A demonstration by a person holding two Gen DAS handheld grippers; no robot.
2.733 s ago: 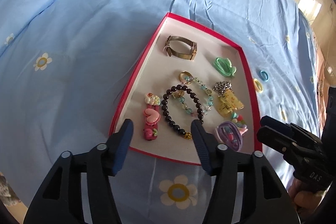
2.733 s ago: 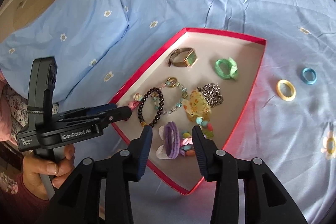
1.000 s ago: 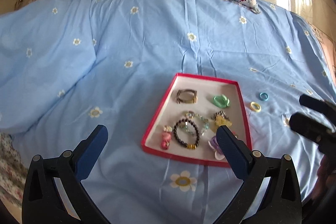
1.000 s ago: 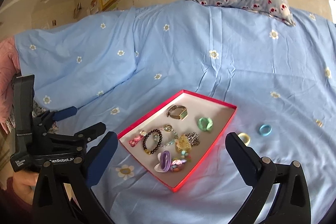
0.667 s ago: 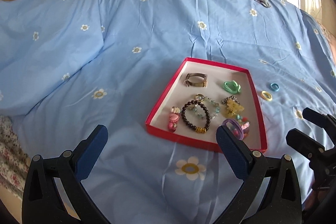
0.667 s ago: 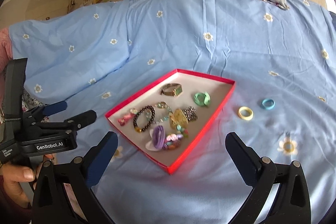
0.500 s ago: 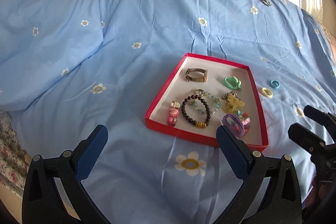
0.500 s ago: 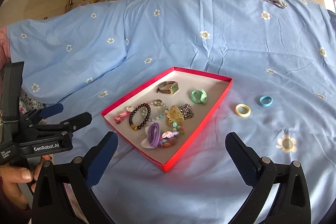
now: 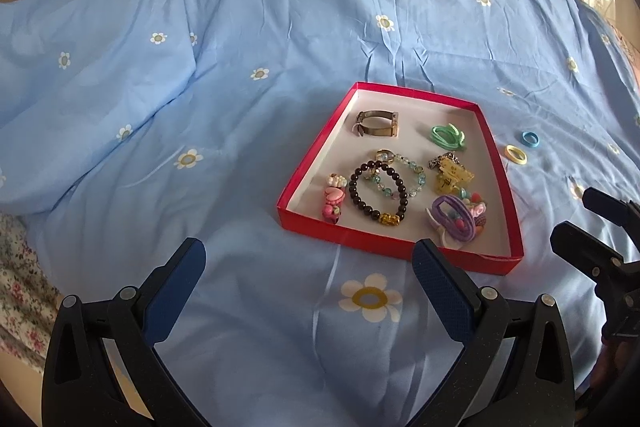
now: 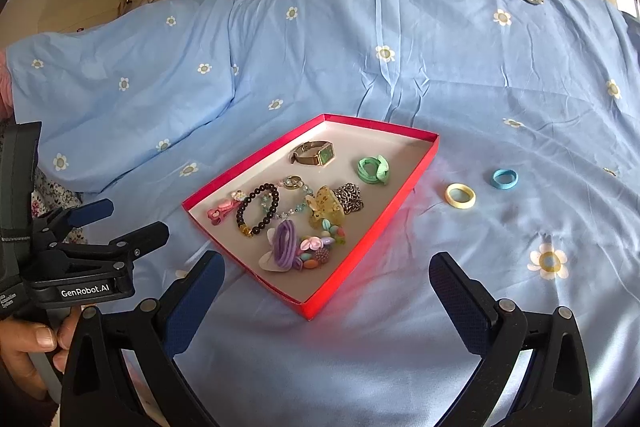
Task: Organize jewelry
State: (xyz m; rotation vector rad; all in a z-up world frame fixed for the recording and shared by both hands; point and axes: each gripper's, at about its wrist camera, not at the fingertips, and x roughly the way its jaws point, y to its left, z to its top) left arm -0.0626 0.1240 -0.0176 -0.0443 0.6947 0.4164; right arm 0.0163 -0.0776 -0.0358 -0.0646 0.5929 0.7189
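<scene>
Showing both tools idle above the bedspread (image 10: 360, 367): the right gripper (image 10: 326, 287) and the left gripper (image 9: 308, 271) are each standing with jaws spread wide, holding nothing. Ahead of the right gripper, 2 small rings are lying on the cloth, a yellow ring (image 10: 460, 195) and a blue ring (image 10: 503, 179), just beside the red tray (image 10: 416, 179) that is holding the other pieces. Both are probably light, stiff and slippery; pinching across the band from above, pressing slightly into the soft fabric, is looking safest.
</scene>
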